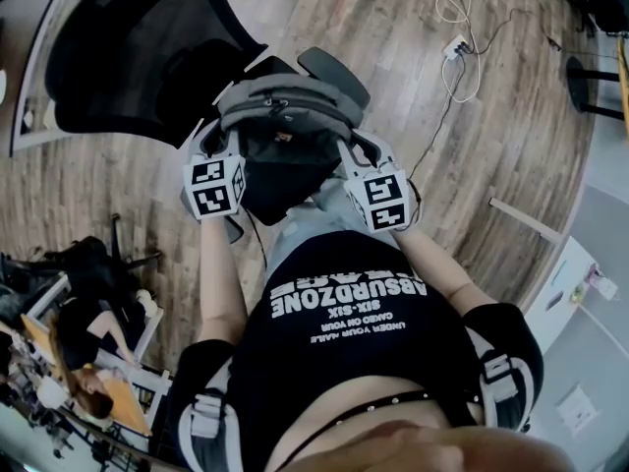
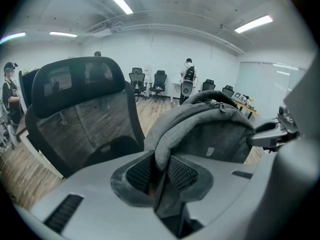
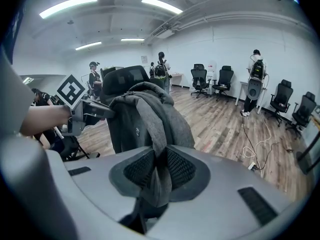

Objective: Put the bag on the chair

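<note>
Clamping folds of the grey backpack [image 1: 283,106] at either end, the left gripper [image 2: 159,173] and right gripper [image 3: 159,173] are holding it crosswise; the office chair [image 1: 138,57] is sitting ahead-left, nearer the left gripper.

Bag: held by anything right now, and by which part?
Yes, both. Left gripper clamps one grey strap of the bag, right gripper the other; it hangs between them.

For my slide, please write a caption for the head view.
Left gripper and right gripper hold a grey bag by its straps near a black chair.
</note>
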Demonstrator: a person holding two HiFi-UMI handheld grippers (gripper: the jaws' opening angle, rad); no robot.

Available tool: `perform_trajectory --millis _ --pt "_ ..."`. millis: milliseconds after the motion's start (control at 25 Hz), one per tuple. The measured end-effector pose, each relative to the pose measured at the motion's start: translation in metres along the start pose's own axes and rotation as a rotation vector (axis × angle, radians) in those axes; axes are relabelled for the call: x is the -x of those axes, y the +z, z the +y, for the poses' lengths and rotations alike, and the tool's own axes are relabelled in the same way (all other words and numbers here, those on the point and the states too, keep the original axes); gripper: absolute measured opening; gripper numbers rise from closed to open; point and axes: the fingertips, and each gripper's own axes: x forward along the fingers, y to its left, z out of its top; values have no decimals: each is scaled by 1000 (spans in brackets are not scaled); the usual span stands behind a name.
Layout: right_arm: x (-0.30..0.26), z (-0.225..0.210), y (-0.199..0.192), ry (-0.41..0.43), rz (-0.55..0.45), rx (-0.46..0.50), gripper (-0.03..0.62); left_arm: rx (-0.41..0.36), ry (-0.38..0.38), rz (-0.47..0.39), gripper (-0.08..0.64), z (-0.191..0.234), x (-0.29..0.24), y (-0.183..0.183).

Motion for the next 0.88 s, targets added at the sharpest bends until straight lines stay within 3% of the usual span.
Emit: perform_trajectory --millis 880 --pt "-34 -11 -37 8 132 -5 78 -15 -2 88 80 1 -49 -32"
